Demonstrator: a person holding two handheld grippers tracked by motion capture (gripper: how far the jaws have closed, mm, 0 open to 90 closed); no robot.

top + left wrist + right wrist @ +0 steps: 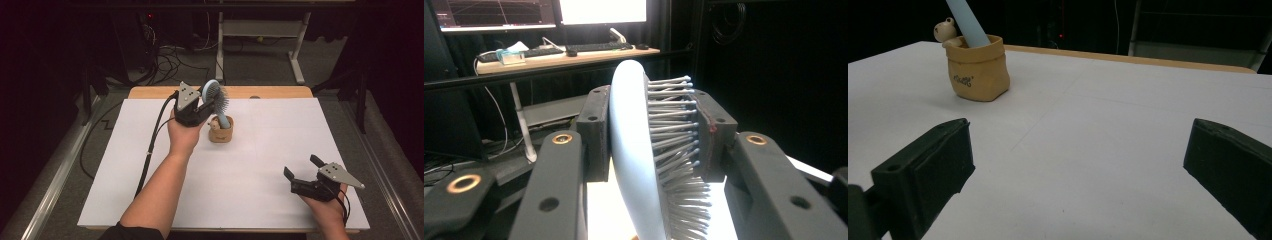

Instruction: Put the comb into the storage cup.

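two tools are over the white counter (260, 200), one in each of the person's hands. the left tool (204, 107) is clamped on the head of a pale blue hairbrush (218, 102); in the left gripper view one pad presses the smooth back of the head and the other pad (714, 135) bears on the tips of the grey bristles. the brush stands tilted with its head up, above and just behind a small tan pouch-shaped holder (220, 133), and its handle runs down into the holder's open mouth. a little round-headed figure (944, 30) peeks over the holder's rim beside the handle. the holder sits on the counter's far half, a little left of the middle. the left hand (184, 135) is just to the left of the holder, with the cable trailing back toward the near edge. the right tool (302, 172) is well away from the holder, near the counter's near right corner, low over the surface, its jaws wide apart with nothing between them, pointing toward the holder.
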